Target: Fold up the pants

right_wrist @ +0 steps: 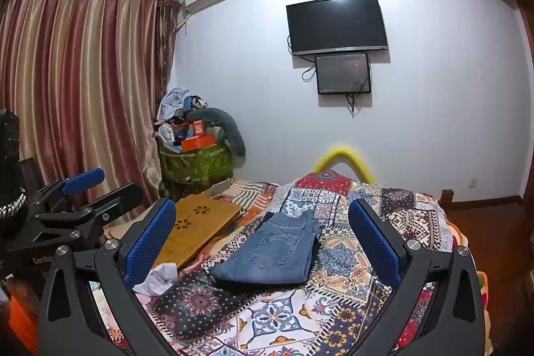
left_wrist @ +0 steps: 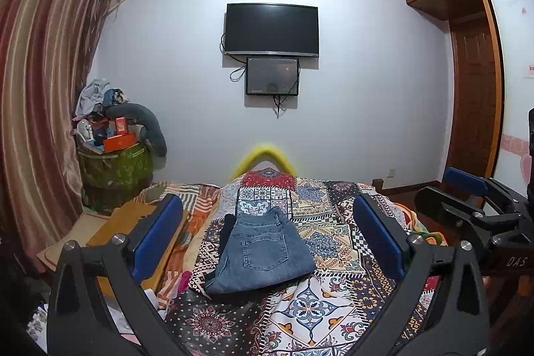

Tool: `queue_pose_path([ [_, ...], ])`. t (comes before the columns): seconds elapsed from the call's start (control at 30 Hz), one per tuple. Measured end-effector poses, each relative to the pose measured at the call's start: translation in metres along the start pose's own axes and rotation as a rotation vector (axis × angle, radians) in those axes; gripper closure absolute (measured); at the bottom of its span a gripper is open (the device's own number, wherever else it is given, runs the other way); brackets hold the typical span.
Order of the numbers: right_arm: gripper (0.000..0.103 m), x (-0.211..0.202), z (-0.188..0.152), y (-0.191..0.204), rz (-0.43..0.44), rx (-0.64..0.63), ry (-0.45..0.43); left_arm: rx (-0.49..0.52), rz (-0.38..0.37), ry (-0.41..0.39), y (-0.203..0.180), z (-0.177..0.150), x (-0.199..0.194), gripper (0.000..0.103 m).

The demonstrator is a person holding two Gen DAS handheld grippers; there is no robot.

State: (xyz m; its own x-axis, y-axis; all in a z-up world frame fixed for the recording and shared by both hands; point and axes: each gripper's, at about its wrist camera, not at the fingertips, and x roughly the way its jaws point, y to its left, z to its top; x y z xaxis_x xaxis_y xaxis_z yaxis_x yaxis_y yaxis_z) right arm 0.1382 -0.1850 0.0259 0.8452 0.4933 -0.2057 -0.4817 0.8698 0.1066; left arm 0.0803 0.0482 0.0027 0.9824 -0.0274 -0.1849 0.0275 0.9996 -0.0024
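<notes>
Holding both grippers up off the bed w/ nothing in them: left gripper spread wide, right gripper same. Folded jeans lie dead ahead btwn my left fingers, on the patchwork quilt, long axis running away from me, waistband at the far end. From the right they sit slightly left of center, so left looks nearer, though fisheye makes that hard to call. Looks folded already, prob. just a final tidy left.

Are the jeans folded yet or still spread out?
Folded: the jeans lie as a compact stacked bundle on the patchwork quilt, back pocket up, no legs spread out.
</notes>
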Motion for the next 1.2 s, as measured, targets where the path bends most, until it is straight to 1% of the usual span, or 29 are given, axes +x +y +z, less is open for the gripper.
queue_pose_path([
  [0.3,0.000,-0.002,0.002,-0.005,-0.007,0.009,0.000,0.004,-0.020,0.010,-0.002,0.000,0.003,0.000],
  [0.43,0.000,-0.002,0.002,-0.007,-0.011,0.012,0.000,0.005,-0.040,0.034,-0.004,0.000,0.007,0.000],
  [0.57,0.000,-0.003,0.002,-0.009,-0.012,0.019,-0.001,0.008,-0.026,0.027,-0.005,0.000,0.007,0.000],
  [0.93,0.000,-0.003,0.001,-0.011,-0.011,0.026,0.008,-0.016,-0.051,0.054,-0.002,-0.003,0.011,0.000],
  [1.2,0.000,0.000,0.000,-0.011,-0.010,0.030,0.015,-0.024,-0.056,0.059,0.002,-0.006,0.011,0.000],
])
